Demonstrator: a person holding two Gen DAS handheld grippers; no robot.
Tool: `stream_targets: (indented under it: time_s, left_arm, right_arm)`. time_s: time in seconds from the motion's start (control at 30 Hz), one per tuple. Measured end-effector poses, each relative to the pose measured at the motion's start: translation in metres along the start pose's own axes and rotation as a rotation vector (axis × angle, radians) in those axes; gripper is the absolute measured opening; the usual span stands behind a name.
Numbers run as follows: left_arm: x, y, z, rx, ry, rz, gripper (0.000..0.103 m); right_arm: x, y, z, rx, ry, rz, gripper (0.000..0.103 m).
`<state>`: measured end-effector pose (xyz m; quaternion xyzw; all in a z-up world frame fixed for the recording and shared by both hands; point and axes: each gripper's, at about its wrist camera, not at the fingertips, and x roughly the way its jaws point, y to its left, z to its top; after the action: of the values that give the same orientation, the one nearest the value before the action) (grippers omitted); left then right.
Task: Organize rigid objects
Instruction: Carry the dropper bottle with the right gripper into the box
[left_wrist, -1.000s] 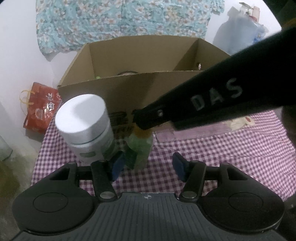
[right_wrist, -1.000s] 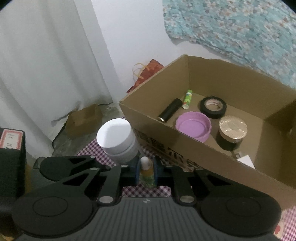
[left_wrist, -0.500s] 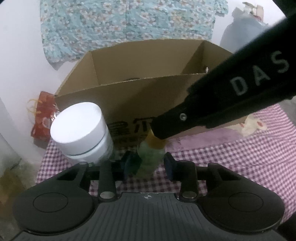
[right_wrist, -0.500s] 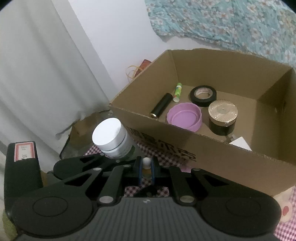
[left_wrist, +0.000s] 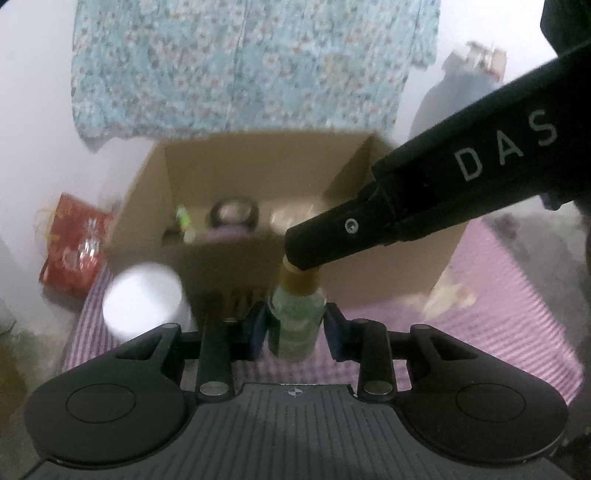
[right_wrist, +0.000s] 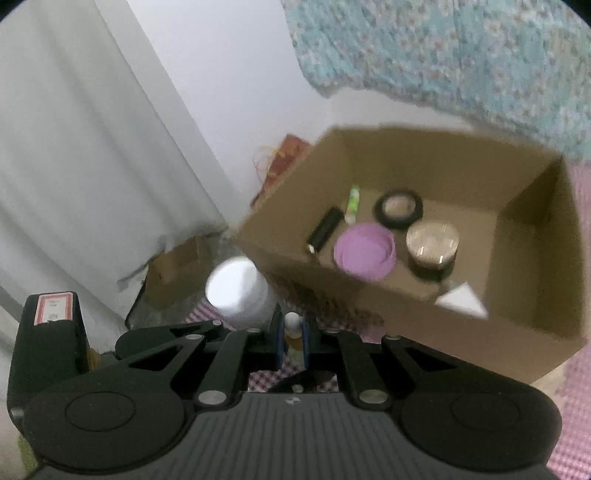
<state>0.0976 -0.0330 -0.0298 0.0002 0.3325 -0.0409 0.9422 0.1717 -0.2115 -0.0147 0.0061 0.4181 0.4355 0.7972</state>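
Left tongs are closing on the green bottle's body; right tongs clench its white-tipped neck. Only the right view clearly shows the cardboard box contents: purple lid, tape roll. A white jar stands near the checkered bench's left edge.
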Motion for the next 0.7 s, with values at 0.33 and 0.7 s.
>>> stream_targets:
  time_s: [0.33, 0.7]
  left_arm:
    - [0.002, -0.023, 0.085, -0.065, -0.106, -0.096, 0.031]
    - [0.102, -0.059, 0.105, -0.117, 0.077, -0.163, 0.031]
  right_arm:
    - [-0.069, -0.008, 0.066, -0.074, -0.158, -0.051, 0.011]
    - [-0.03, -0.109, 0.085, 0.053, -0.103, -0.109, 0.011]
